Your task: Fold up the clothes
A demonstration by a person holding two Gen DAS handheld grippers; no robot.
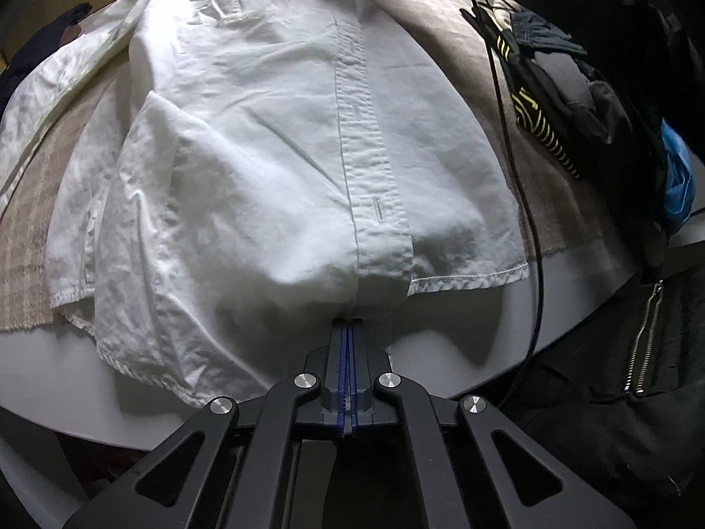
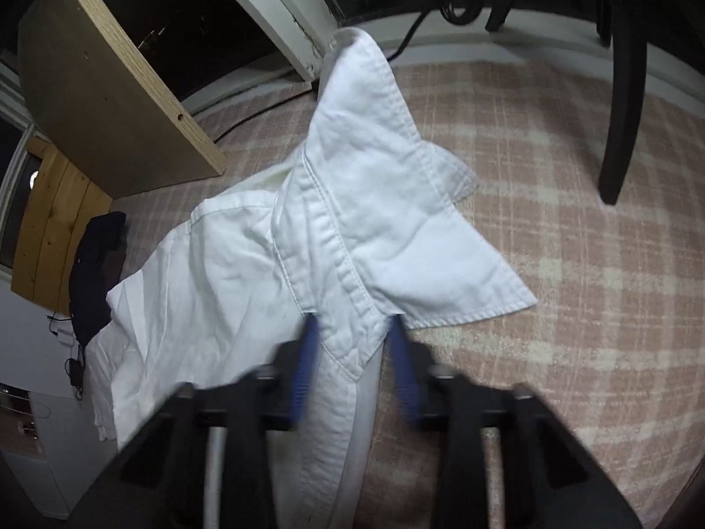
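The white shirt (image 1: 273, 132) was laid front up and lengthwise on the checked cloth (image 1: 440, 66) that covered most of the round counter (image 1: 440, 352). Its hem (image 1: 467, 280) reached past the cloth's near edge onto bare counter, and one sleeve was spread toward the far left edge. This flat spread was judged to have been arranged so that both ends could be taken at once. The left claw (image 1: 348, 322) was seen closed, pads together, with its tips tucked under the hem at the foot of the button placket (image 1: 357, 132). The fabric was puckered upward there, so a pinch on the hem was inferred. At the opposite end, the collar (image 2: 374, 203) was straddled by the right claw (image 2: 352, 317). Its blurred fingers (image 2: 308, 352) stood apart on either side of the collar band, and no firm clamp could be made out. A dark jacket (image 1: 617, 352) and other dark clothes (image 1: 542, 101) were kept at the counter's right edge, apart from the shirt.
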